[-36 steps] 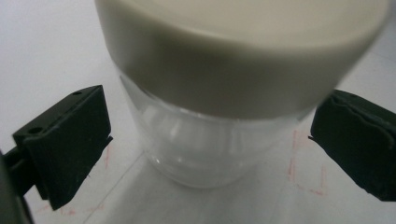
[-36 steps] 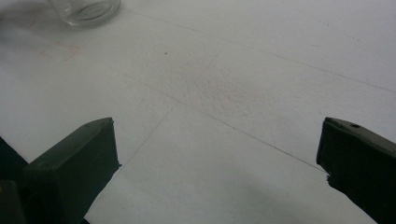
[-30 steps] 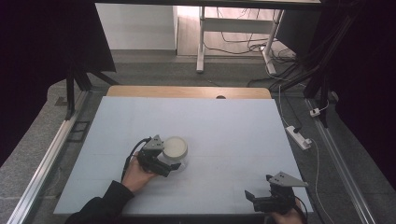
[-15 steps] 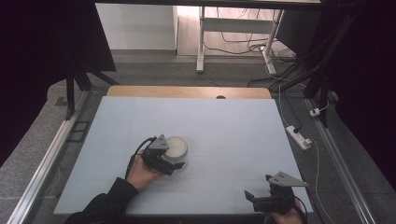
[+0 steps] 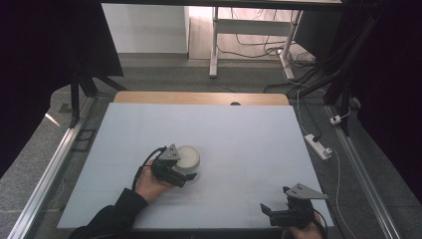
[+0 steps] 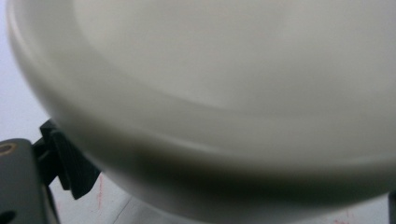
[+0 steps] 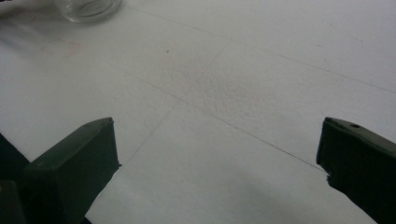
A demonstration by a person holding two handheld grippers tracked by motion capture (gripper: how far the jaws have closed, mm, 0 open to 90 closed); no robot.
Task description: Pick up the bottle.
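A glass jar with a white lid (image 5: 188,155) stands on the white table (image 5: 239,129), left of centre and toward the front. My left gripper (image 5: 183,173) comes at it from the front left and is shut on the jar's body just under the lid. The lid (image 6: 210,93) looms large and blurred in the left gripper view, with one black fingertip (image 6: 70,163) below its rim. My right gripper (image 5: 277,203) rests at the front right edge, open, with bare table between its jaws (image 7: 217,154). The jar's glass base (image 7: 88,8) shows far off in the right gripper view.
A wooden strip (image 5: 199,98) runs along the table's far edge. Metal rails (image 5: 54,164) flank both sides. A white power strip (image 5: 318,146) and cables lie on the floor to the right. A desk frame (image 5: 215,40) stands beyond the table.
The left hand and gripper have shifted slightly right against the jar. The jar has stayed in place and the right gripper has not moved.
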